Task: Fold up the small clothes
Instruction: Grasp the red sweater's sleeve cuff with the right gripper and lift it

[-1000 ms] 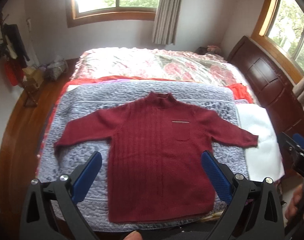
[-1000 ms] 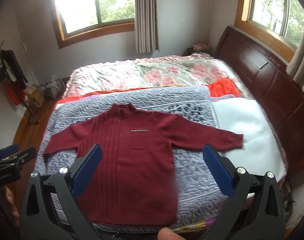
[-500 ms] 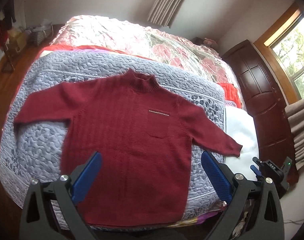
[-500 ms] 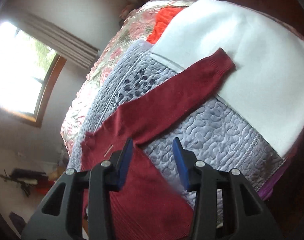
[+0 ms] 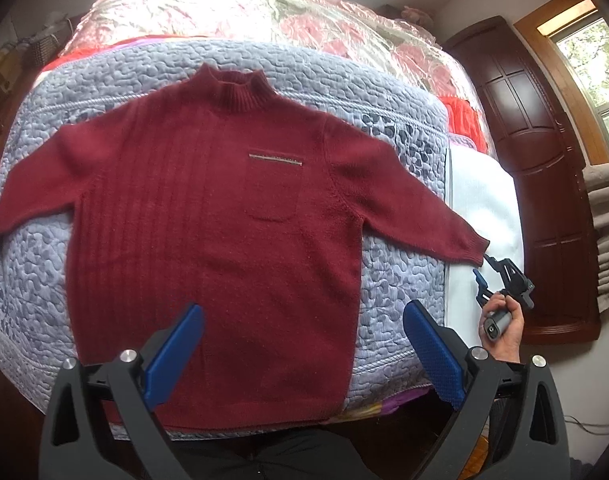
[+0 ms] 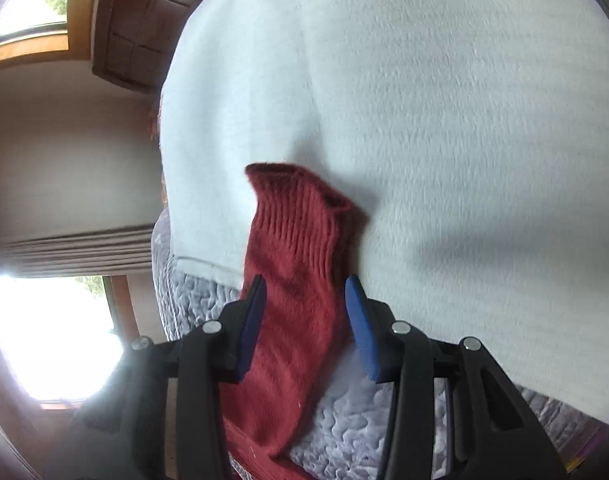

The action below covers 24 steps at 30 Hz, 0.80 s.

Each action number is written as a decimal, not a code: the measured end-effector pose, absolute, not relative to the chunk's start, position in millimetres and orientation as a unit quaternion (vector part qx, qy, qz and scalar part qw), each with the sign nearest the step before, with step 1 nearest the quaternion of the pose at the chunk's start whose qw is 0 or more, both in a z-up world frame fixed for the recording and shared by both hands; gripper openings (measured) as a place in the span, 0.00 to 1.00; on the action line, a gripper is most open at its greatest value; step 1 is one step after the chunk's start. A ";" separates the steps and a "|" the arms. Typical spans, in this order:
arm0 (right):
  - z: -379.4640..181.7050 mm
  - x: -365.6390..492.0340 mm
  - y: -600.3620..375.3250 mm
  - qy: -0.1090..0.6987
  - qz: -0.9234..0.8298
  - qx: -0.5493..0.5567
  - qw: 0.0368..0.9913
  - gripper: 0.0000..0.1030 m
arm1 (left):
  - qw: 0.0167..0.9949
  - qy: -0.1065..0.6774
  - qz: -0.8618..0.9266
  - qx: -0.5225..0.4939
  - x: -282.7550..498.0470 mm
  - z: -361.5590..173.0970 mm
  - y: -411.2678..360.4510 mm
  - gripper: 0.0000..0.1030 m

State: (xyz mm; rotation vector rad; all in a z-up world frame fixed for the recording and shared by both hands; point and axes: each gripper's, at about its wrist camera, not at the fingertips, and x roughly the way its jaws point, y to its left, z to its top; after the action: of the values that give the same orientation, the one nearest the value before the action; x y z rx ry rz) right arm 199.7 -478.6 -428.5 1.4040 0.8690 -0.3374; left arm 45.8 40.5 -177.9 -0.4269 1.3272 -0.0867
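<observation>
Tools first: our right tool (image 6: 304,320) straddles the cuff (image 6: 300,216) of the red sweater (image 5: 212,248), its blue pads (image 6: 250,322) parted on either side of the knit and not yet pinching it. Our left tool (image 5: 300,354) hangs spread wide and empty at the bottom of the left wrist frame, over the sweater's hem. The sweater lies flat, front up, across the middle of that frame on the grey quilt (image 5: 400,280) on the bed, both sleeves out; the cuff at right rests on the white blanket (image 6: 444,100). We judge the first fold is in hand: taking that sleeve. Next the pads need to close on the cuff, then carry it inward across the chest.
</observation>
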 end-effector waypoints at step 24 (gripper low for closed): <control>-406.2 247.4 -465.2 0.386 -0.142 0.545 0.731 0.13 | 0.736 0.647 -0.035 -0.195 54.8 -208.6 39.1 0.96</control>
State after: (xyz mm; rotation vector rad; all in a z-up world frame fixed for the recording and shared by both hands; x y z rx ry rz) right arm 247.4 -465.2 -406.2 1.1986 0.8500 -0.3136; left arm 54.8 39.1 -208.6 -0.4283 1.4218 -0.0761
